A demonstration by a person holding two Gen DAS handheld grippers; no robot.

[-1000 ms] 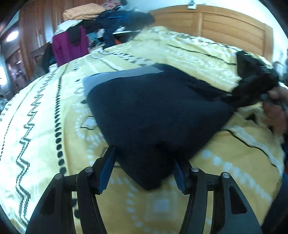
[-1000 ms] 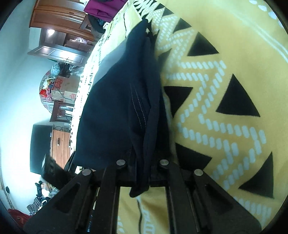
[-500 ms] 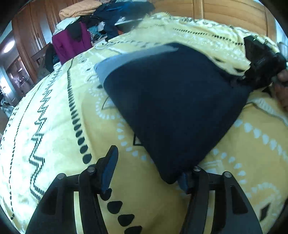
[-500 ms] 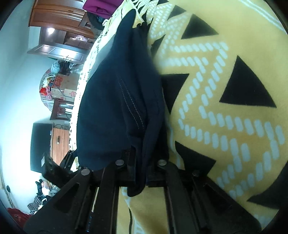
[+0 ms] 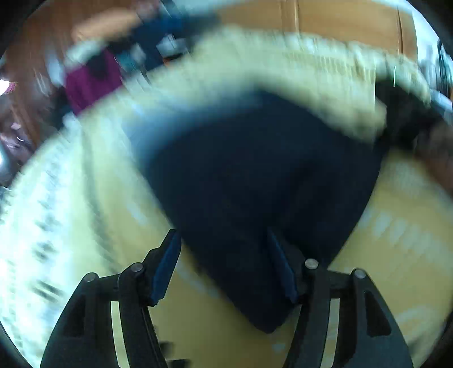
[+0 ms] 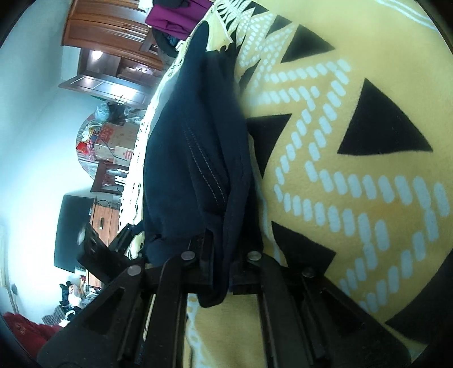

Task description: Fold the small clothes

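In the right wrist view, the right gripper (image 6: 219, 254) is clamping its jaws on a bunched edge of the dark navy garment (image 6: 198, 136), with a tail of cloth hanging out on the near side. The garment is lying on the yellow patterned blanket (image 6: 354, 184) and stretching away toward the far wooden wardrobe (image 6: 113, 28).

In the blurred left wrist view, the left gripper (image 5: 223, 263) is holding its blue-padded fingers (image 5: 165, 266) spread apart around the garment's (image 5: 254, 184) near corner. Farther off, the blanket (image 5: 85, 212) is reaching a purple cloth (image 5: 90, 85) and the wooden headboard (image 5: 339, 22).
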